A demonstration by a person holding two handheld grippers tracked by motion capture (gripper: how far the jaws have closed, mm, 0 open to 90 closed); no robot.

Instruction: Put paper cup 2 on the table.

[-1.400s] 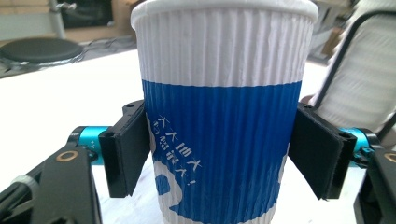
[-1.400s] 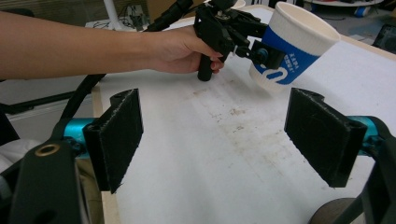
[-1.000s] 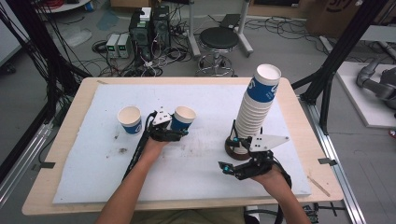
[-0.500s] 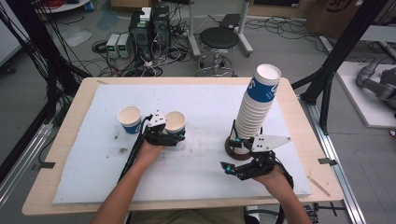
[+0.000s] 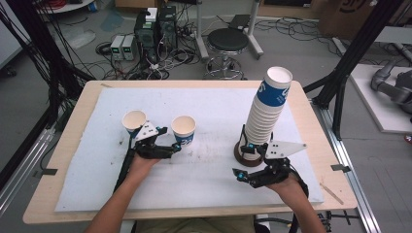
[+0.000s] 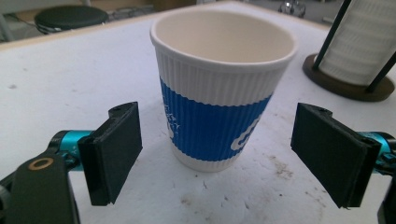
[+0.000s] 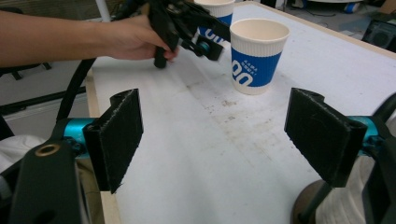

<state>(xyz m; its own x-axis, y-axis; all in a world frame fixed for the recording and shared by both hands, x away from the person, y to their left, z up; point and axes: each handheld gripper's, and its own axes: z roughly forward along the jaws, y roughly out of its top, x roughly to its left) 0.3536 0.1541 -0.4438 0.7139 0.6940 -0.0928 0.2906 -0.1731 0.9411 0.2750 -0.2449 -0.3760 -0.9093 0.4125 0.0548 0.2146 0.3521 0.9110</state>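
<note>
My left tool (image 6: 219, 154) is spread wide, its two black pads standing clear on either side of the blue-banded paper cup (image 6: 222, 88), touching neither wall. That cup (image 5: 183, 130) stands upright on the white mat, left of the middle of the surface (image 5: 73, 194), with a second cup (image 5: 133, 121) just beyond my left hand toward the left edge, and the two cups are apart.

My right tool (image 7: 224, 140) is likewise released and grips nothing; it hovers near the front edge, just in front of the dark base of the tall cup stack (image 5: 265, 116), which rises on its stand toward the right edge.

I judge the step in hand to be the setting-out of single cups from the stack, with this one just placed or about to be taken. Either way the move wants care: the cup is light and empty, so I should keep the left tool level and draw it straight back along its own line, with both pads staying off the ribbed wall, or it will tip or skate on the mat. If I am to grip instead, I would close slowly on the blue band, centred, with only enough squeeze to hold, since paper walls dent easily. The right tool should approach the stack low, near the stand's uprights, without knocking the leaning column.
</note>
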